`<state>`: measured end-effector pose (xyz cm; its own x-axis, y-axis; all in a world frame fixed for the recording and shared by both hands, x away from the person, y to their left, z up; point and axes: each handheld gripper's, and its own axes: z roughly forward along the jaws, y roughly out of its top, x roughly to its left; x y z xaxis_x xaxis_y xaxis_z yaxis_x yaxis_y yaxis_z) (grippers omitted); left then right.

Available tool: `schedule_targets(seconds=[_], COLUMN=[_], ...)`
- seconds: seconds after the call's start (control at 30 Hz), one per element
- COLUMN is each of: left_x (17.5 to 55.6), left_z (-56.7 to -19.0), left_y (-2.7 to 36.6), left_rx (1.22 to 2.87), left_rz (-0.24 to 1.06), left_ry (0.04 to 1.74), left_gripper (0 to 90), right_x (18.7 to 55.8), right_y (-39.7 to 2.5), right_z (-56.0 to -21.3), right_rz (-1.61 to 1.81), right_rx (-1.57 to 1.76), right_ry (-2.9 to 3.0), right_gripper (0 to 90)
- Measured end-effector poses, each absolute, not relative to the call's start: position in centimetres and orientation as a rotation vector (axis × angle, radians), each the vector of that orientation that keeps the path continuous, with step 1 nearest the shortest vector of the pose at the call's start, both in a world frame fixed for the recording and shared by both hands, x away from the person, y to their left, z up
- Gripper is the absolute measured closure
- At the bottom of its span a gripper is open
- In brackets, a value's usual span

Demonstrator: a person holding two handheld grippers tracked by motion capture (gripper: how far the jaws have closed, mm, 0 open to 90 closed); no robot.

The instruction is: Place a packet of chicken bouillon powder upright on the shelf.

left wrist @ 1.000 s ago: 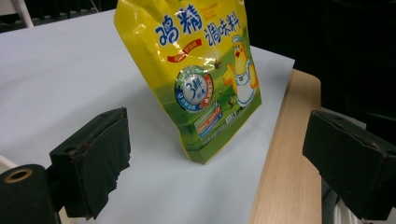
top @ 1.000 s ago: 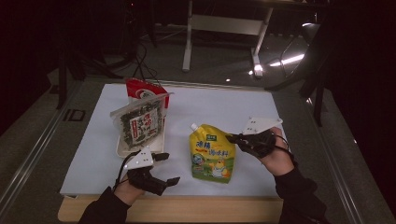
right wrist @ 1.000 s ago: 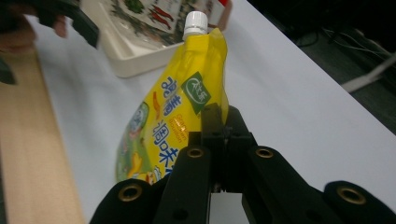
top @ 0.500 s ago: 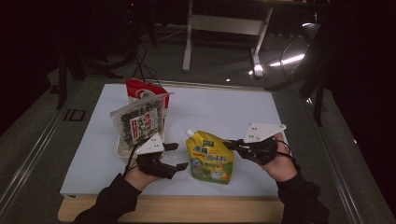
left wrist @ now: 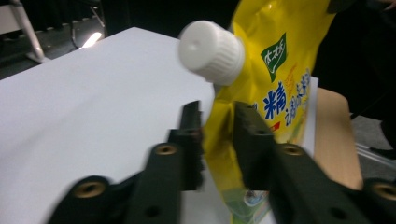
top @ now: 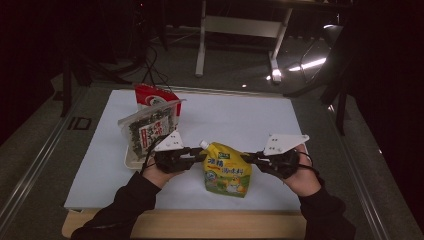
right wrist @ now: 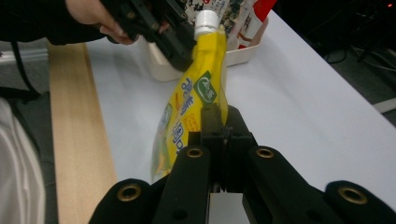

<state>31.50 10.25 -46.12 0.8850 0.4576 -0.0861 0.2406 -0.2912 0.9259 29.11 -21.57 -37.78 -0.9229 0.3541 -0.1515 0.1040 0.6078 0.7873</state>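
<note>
You are working in a dark room, where most of the light falls on the white surface (top: 240, 117) in front of you. Its near edge is a strip of pale wood (top: 190, 225). Grey floor (top: 235, 65) runs beyond it, with bright glints of reflected light (top: 310, 64) to your right. A white frame with two upright legs (top: 240, 30) stands on the floor behind the surface, and black cables (top: 150, 60) trail across the floor to your left. A metal rail (top: 35, 160) runs along the left side, beside a marking that reads "ID" (top: 79, 123).
</note>
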Motion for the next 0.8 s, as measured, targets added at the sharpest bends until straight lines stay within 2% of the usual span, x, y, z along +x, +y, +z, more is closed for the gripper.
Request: schedule_targets(seconds=[0.03, 0.13, 0.43, 0.53, 0.57, 0.7, 0.77, 0.8], left_x=[31.5, 31.2, 30.6, 30.5, 30.5, 30.5, 30.4, 30.4], left_z=[-46.1, -46.1, -45.7, -45.6, -45.6, -45.7, -45.6, -45.6], left_y=[10.4, 10.5, 9.9, 9.8, 9.9, 10.0, 10.0, 10.0], left_rx=[1.883, 1.880, 1.890, 1.896, 1.896, 1.891, 1.892, 1.891], left_rz=[0.233, 0.225, 0.219, 0.213, 0.216, 0.196, 0.196, 0.191], left_ry=[0.505, 0.473, 0.396, 0.374, 0.377, 0.371, 0.372, 0.368], left_gripper=[82.2, 86.8, 90.0, 90.0, 90.0, 90.0, 90.0, 90.0], right_x=[29.2, 29.5, 31.1, 31.8, 32.1, 32.8, 32.8, 32.7], right_y=[-21.7, -21.7, -21.7, -21.9, -21.9, -21.9, -21.9, -22.0], right_z=[-37.9, -38.6, -40.4, -40.9, -41.1, -42.0, -41.9, -41.8], right_rz=[1.231, 1.229, 1.174, 1.178, 1.170, 1.181, 1.180, 1.183], right_rx=[0.381, 0.403, 0.457, 0.463, 0.469, 0.482, 0.458, 0.431], right_ry=[2.546, 2.553, 2.561, 2.565, 2.570, 2.620, 2.634, 2.647], right_gripper=[88.6, 78.9, 64.0, 61.8, 62.8, 78.6, 82.8, 88.7])
